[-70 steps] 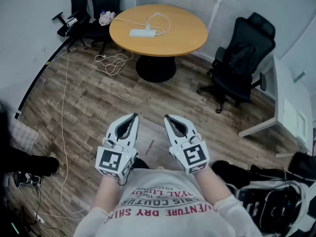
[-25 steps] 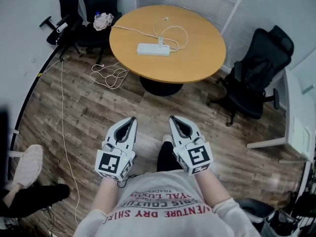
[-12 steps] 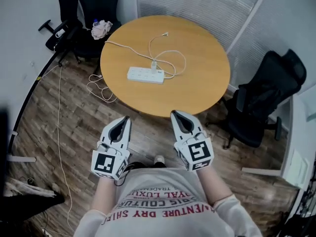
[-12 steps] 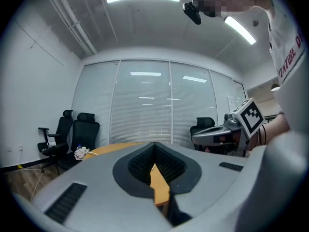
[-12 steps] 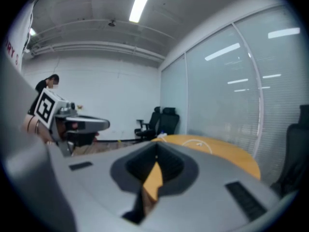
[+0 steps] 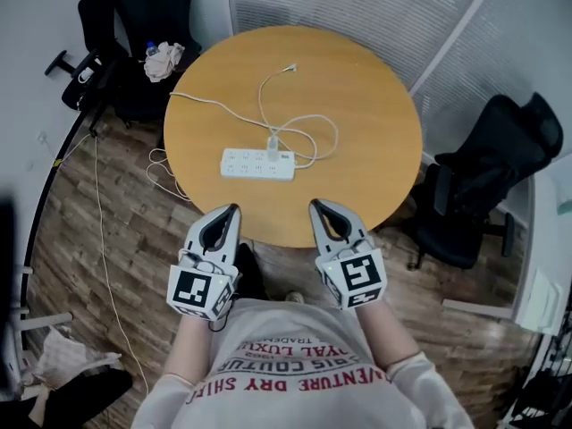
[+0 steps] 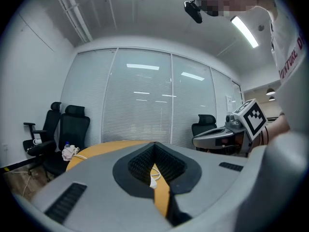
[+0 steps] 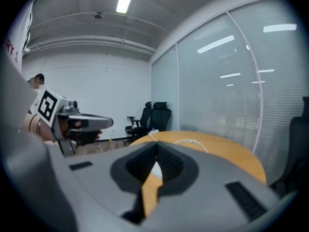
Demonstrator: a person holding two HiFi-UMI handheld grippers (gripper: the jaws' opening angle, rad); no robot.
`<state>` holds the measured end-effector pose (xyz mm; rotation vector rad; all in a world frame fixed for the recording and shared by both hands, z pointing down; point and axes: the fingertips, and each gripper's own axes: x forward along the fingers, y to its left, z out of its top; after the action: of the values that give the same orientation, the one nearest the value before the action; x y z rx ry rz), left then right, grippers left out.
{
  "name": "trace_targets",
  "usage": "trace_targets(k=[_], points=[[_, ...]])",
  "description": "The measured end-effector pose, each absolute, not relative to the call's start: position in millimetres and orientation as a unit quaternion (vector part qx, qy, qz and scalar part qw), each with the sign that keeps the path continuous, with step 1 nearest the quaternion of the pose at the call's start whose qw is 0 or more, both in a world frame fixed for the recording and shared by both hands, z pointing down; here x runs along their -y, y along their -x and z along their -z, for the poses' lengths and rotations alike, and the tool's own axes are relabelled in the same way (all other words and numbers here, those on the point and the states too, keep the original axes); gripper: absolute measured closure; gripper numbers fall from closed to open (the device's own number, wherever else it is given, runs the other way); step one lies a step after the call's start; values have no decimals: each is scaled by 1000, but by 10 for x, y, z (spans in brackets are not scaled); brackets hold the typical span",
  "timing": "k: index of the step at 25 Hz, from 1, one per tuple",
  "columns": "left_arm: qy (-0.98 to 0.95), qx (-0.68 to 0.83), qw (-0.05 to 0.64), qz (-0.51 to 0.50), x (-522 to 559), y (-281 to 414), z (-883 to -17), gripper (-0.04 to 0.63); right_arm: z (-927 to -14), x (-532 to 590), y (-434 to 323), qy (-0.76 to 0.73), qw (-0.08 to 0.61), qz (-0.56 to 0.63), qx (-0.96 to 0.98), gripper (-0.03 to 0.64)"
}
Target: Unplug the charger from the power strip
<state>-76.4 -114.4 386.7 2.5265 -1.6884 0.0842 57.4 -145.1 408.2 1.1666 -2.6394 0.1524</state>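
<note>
A white power strip lies on the round wooden table. A small white charger is plugged into its far side, and its white cable loops across the tabletop. My left gripper and right gripper hover side by side at the table's near edge, short of the strip. Both are shut with nothing in them. In the left gripper view the jaws meet in front of the table. The right gripper view shows the same, with a bit of white cable beyond.
Black office chairs stand at the back left and right. A cloth and a bottle lie on one left chair. The strip's cord drops to a coil on the wood floor. A glass wall with blinds is behind the table.
The table has come much closer in the head view. Both grippers, earlier over the floor, now reach the table's near edge, still shut and side by side.
</note>
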Motion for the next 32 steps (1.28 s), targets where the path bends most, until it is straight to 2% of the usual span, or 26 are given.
trace_targets(k=[10,17,20,26,32], points=[[-890,449,56,-58,2609,1393,-3953,566,-4327,2585,-41,-503,135,-120,845,591],[-913,382,90,-110,2971,1468,-4337,566,-4696,2842,28,-550,174,-175,798,591],[-918,345,124,-152,2954,1380,-4677,566,-4885,2846,40,-543,201,-202,790,591],[-909,307,131,-250,2964,1208,-5514,566,-5270,2906,97,-509,244,-230,793,591],[-883,231,171,-370,2876,1018,-6329,566,-5553,2930,180,-478,281,-246,795,591]])
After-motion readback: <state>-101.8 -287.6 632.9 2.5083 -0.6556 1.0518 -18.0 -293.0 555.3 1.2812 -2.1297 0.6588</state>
